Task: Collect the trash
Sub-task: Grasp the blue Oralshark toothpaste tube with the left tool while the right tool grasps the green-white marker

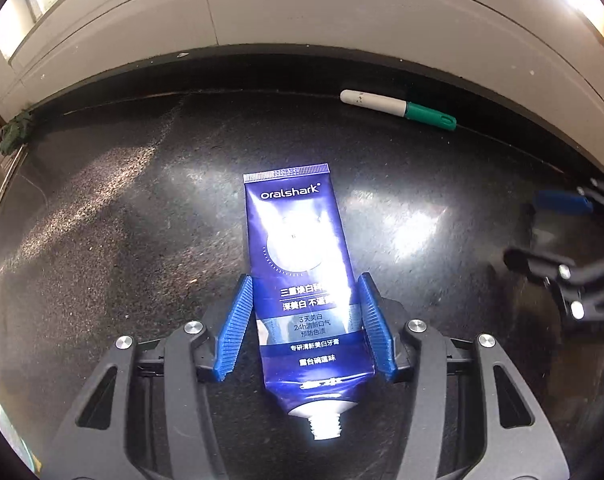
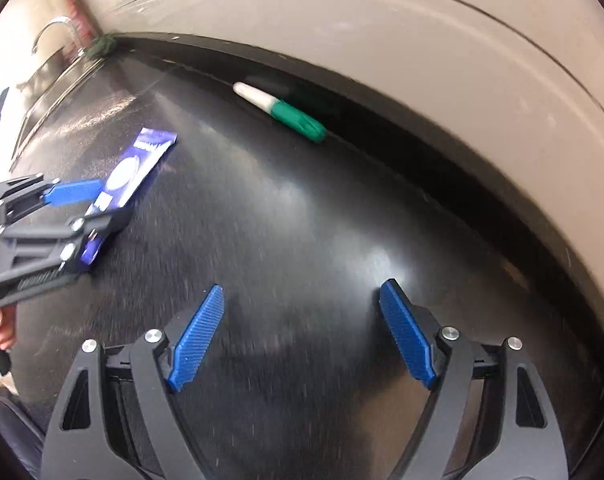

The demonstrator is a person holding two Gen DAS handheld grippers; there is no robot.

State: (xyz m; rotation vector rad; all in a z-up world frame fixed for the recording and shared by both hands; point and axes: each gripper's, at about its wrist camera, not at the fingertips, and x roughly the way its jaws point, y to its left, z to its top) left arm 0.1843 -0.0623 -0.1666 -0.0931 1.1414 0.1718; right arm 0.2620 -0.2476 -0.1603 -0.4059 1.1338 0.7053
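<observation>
Left gripper (image 1: 306, 280) straddles the tube (image 1: 302, 276); right gripper (image 2: 302, 292) hangs wide and holds nothing.

Left wrist view: the blue tube (cap off, bare nozzle toward the camera) lies flat on the dark counter (image 1: 121, 220), both pads flanking it; whether they press it, I cannot tell. A white-and-green marker (image 1: 398, 109) lies near the wall. Right wrist view: the marker (image 2: 281, 111) is well ahead, the tube (image 2: 129, 172) off to the left.
</observation>
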